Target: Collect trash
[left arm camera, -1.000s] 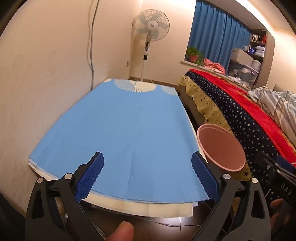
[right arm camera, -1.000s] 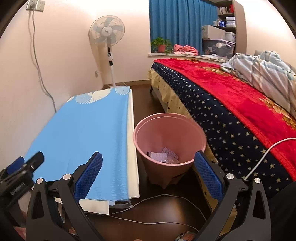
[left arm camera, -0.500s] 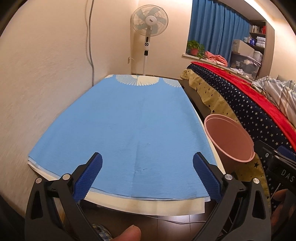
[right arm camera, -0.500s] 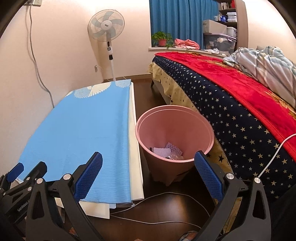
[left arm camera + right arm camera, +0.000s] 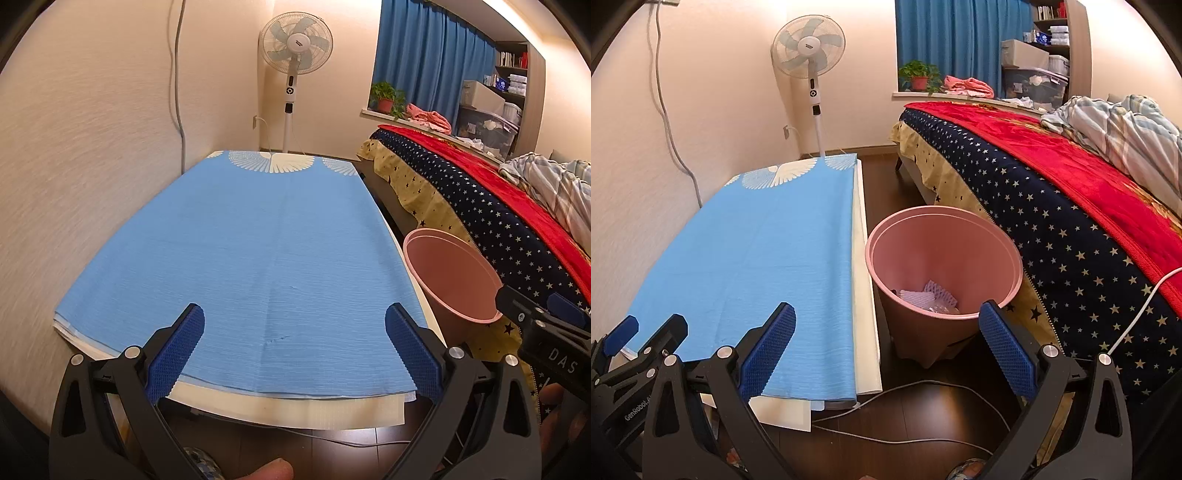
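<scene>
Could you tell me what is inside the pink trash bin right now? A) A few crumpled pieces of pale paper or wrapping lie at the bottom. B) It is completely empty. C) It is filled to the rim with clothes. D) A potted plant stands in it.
A: the right wrist view looks down into the pink trash bin and shows pale crumpled scraps at its bottom, well below the rim.

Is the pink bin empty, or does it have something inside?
Not empty. The right wrist view shows crumpled paper scraps at the bottom of the pink bin; most of it is unfilled.
</scene>
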Demonstrator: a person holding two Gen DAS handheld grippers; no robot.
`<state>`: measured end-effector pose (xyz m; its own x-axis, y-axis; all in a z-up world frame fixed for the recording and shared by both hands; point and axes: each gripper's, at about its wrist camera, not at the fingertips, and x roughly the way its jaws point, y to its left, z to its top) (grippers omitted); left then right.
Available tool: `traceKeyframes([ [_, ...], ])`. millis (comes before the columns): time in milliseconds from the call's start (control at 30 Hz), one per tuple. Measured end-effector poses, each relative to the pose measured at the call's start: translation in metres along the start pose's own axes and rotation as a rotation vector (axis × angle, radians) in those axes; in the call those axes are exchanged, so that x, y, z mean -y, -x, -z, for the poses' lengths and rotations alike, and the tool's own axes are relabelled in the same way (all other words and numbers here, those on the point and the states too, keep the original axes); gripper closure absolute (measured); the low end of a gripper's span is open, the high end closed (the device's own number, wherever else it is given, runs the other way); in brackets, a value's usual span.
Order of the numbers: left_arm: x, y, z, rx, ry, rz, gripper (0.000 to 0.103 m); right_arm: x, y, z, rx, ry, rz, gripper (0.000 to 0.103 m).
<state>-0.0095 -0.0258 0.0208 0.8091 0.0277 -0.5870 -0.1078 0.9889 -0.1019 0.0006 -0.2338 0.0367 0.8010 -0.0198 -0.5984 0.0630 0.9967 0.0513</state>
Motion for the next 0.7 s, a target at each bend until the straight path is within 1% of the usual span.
traceKeyframes([
  [700,0.0023,0.0001,-0.0028,0.002,0.003,0.004,0.008,-0.0058,-0.0009,0.0011,-0.004,0.006,-0.003,0.005],
])
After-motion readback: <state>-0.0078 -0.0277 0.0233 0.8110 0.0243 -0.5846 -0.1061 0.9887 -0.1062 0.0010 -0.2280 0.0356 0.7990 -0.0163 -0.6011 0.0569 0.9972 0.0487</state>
